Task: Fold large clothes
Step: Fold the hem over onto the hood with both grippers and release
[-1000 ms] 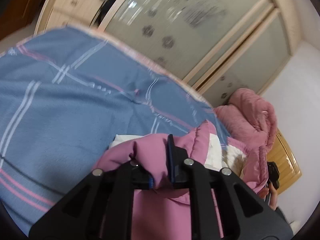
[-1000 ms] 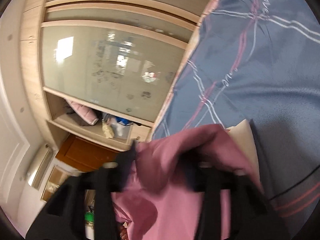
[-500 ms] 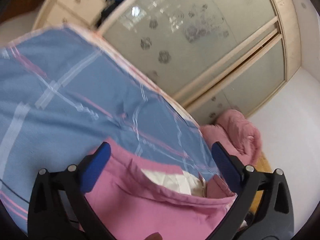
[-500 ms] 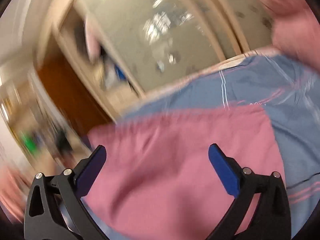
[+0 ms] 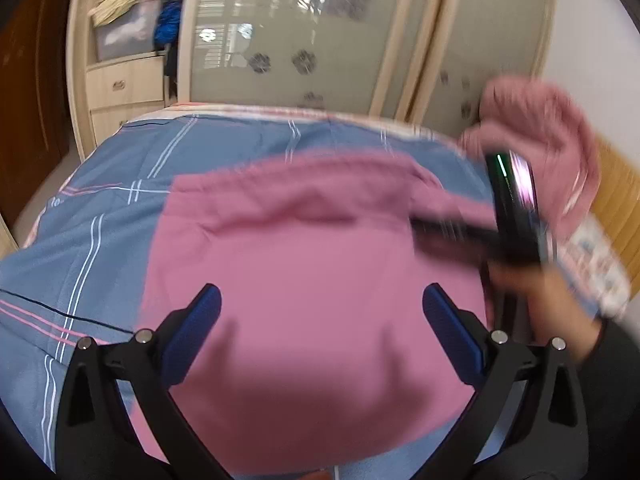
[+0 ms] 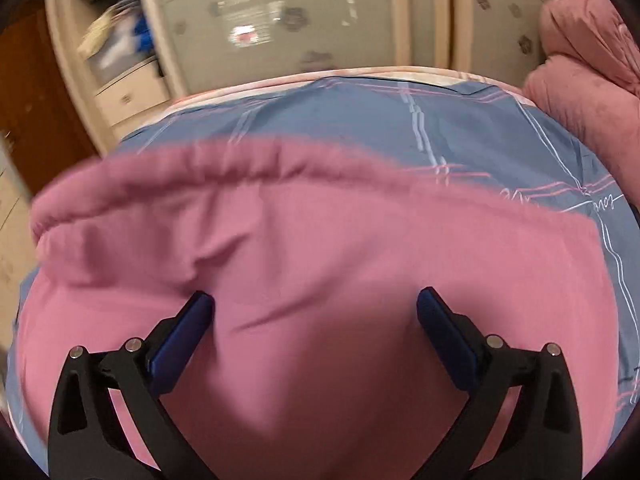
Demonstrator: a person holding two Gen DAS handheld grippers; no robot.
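On blue plaid bedsheet [image 6: 460,120]: faint script, unreadable; pink garment [image 6: 340,272] unlabelled.

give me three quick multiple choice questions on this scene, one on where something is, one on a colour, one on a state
1. Where does the pink fabric garment lie?
A. on the blue plaid bedsheet
B. inside the wardrobe
C. on the floor

2. What colour are the pads of the left claw?
A. red
B. blue
C. white

3. How do the jaws of the right claw stand?
A. shut on the garment
B. shut on nothing
C. wide open

Answers:
1. A, blue sheet shows around the garment's edges in both views.
2. B, both pads are blue on black arms.
3. C, the jaws stand far apart, having just been opening, with cloth lying flat beneath and nothing pinched.
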